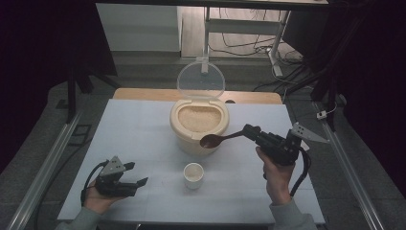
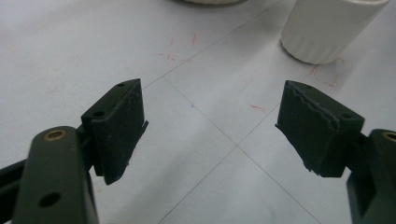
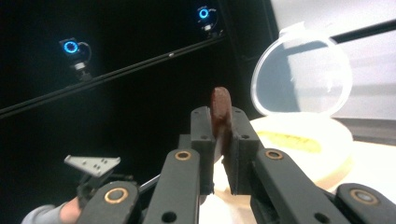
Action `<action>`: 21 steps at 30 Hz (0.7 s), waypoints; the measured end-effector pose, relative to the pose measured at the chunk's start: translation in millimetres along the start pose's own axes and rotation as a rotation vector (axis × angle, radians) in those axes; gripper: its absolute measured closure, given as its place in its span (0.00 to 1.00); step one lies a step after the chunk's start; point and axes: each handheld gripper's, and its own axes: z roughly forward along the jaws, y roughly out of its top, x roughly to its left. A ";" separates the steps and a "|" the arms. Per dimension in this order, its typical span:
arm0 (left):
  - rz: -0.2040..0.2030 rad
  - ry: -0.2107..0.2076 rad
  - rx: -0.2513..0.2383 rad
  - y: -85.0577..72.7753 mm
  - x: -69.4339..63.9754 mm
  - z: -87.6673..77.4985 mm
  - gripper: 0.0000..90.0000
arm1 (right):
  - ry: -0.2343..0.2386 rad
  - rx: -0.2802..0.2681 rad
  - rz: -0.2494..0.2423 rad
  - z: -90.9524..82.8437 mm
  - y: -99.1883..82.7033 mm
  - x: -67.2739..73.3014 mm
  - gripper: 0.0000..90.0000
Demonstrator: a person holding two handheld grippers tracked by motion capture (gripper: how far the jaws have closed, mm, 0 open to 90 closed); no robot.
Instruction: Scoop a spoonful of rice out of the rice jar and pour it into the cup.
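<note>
Table (image 1: 134, 143): right claw (image 1: 249, 130) grips spoon (image 1: 215, 140) (level).

High view looks forward and down over the whole surface (image 1: 143, 143); both gripper views sit low and close, all sharing the rice container (image 1: 198, 125).

No readable text, labels or numbers anywhere.

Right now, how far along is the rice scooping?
Done: the rice container has its clear lid flipped open. In hand: the right tongs grip the brown spoon, its bowl hanging at the container's front, apparently empty. Left: getting rice into the small white cup; its contents are unclear. The left tongs rest open.
</note>
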 end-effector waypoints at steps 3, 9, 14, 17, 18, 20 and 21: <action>-0.005 -0.001 0.004 -0.7 0.6 1.4 0.25 | -0.014 -0.028 -0.005 6.3 8.4 -3.9 0.92; -0.009 -0.001 0.010 -0.2 0.5 4.1 0.24 | -0.106 -0.029 -0.037 25.8 24.1 -15.7 0.92; -0.005 -0.002 0.016 0.3 0.8 5.4 0.23 | -0.161 0.004 -0.049 41.0 29.0 -22.1 0.92; -0.010 -0.003 0.016 0.2 2.0 5.9 0.23 | -0.234 0.048 -0.102 56.5 32.4 -25.2 0.92; -0.013 -0.003 0.017 0.3 2.1 6.1 0.23 | -0.250 0.064 -0.123 60.5 32.6 -25.5 0.92; -0.012 -0.003 0.017 0.3 2.2 6.4 0.23 | -0.267 0.079 -0.143 64.4 32.6 -25.4 0.92; -0.013 -0.004 0.017 0.3 2.1 6.4 0.23 | -0.282 0.089 -0.159 67.9 32.5 -25.0 0.92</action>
